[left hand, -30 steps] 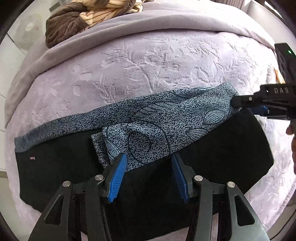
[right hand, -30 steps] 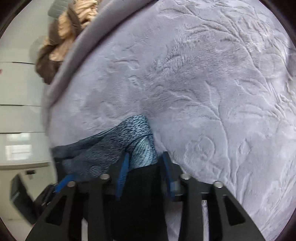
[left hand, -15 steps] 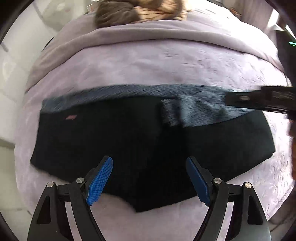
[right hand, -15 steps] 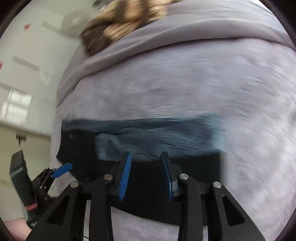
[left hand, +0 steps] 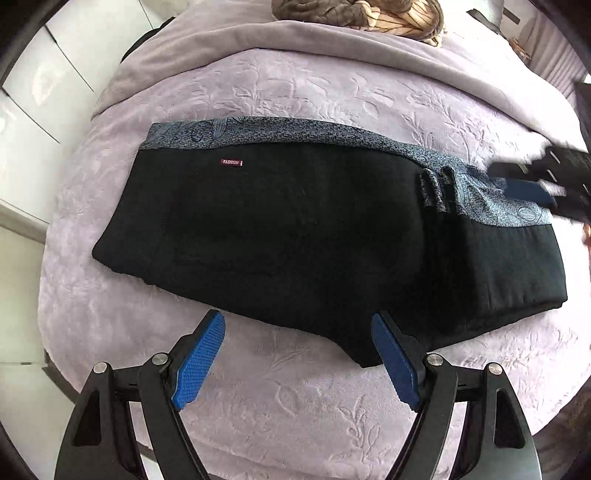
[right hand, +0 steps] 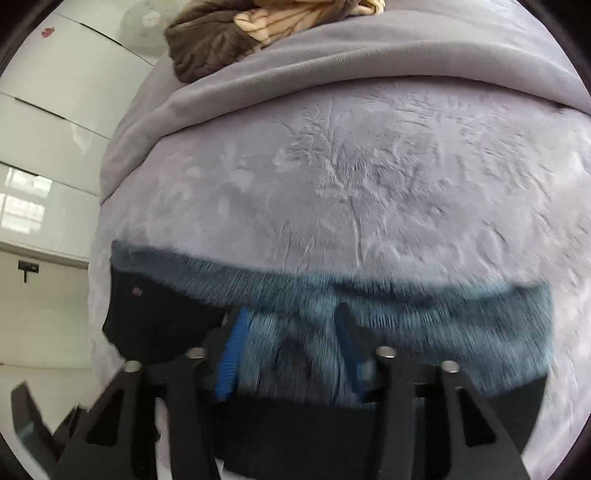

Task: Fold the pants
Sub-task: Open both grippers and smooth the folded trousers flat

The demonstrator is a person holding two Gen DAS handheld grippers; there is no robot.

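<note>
While both tools sit off the cloth:
pants: black fleece pants with blue patterned waistband [left hand: 295,236], flat on lilac embossed bed [left hand: 295,406]
left hand-held gripper [left hand: 299,362]: apart, empty, at 6 o'clock
right hand-held gripper [right hand: 288,354]: apart, above waistband
handling: soft, thick, limp; pinch layered edge at 3 o'clock

The left wrist view looks down from above the bed's [left hand: 295,406] near edge, taking in the whole pants [left hand: 295,236]. The right wrist view sits low and close over their patterned waistband [right hand: 406,306], facing the same far blanket [right hand: 229,33].
</note>
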